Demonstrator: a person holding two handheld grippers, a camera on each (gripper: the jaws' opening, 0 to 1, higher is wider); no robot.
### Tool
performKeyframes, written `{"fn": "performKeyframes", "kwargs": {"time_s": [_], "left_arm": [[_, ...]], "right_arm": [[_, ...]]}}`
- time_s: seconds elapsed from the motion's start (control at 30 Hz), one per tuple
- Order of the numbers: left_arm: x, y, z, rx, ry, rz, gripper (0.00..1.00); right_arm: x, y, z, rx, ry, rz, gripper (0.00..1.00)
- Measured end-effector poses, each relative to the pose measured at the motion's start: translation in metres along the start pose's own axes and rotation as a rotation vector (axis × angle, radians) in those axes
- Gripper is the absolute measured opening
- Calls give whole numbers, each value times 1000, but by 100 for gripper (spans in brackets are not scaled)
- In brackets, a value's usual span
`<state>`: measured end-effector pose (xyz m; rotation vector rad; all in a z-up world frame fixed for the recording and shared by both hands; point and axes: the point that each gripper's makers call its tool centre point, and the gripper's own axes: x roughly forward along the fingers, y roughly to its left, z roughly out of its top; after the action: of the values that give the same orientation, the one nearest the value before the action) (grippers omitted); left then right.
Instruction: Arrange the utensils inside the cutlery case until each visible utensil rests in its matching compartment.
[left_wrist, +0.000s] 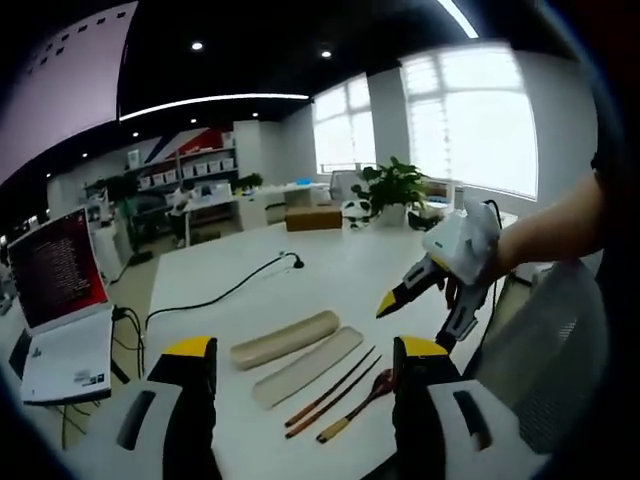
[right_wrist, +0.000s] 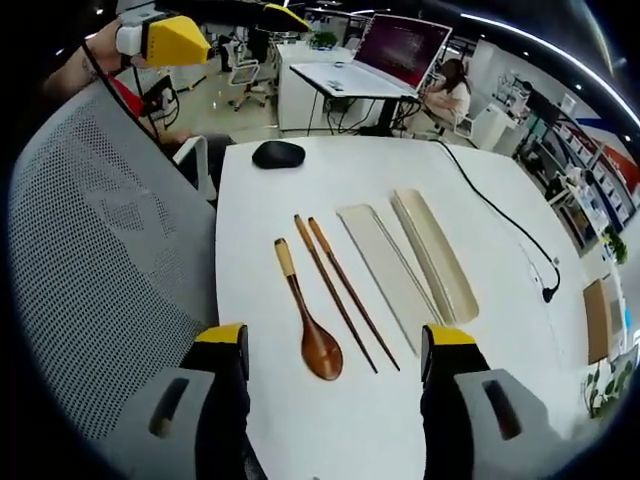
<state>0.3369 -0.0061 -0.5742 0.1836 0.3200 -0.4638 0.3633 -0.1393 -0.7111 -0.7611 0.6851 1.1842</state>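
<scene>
- Left gripper view: the left gripper (left_wrist: 303, 362) hung open and empty above the table (left_wrist: 240, 270), near the case (left_wrist: 285, 339) and lid (left_wrist: 307, 366).
- The chopsticks (left_wrist: 332, 392) and spoon (left_wrist: 357, 404) lay beside them, unloaded.
- Right gripper view: the right gripper (right_wrist: 337, 350) was open, empty, poised over the spoon (right_wrist: 308, 325) for pickup.

No text can be read anywhere. The laptop screen (left_wrist: 55, 268), at nine o'clock in the left gripper view, carries rows of pale lettering on dark red, too small and blurred to make out.
</scene>
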Motion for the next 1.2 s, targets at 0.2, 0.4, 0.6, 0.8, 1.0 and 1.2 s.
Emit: {"fn": "performKeyframes", "kwargs": {"time_s": [0.2, 0.4, 0.6, 0.8, 1.0, 1.2], "left_arm": [[-3, -1, -11, 2, 10, 12, 73], [-8, 1, -11, -5, 11, 20, 73], [-8, 1, -15, -24, 7, 25, 73], [-7, 1, -18, -15, 11, 27, 72], [-7, 3, -20, -47, 3, 24, 71], [-7, 4, -21, -59, 6, 24, 71]], "right_arm": [[2, -2, 4, -18, -5, -4, 69], [4, -7, 2, -23, 2, -9, 69], [7, -9, 1, -26, 8, -9, 69], [8, -9, 1, -36, 18, -6, 69], [14, -8, 2, -48, 29, 16, 69], [19, -7, 5, -68, 37, 18, 69]]}}
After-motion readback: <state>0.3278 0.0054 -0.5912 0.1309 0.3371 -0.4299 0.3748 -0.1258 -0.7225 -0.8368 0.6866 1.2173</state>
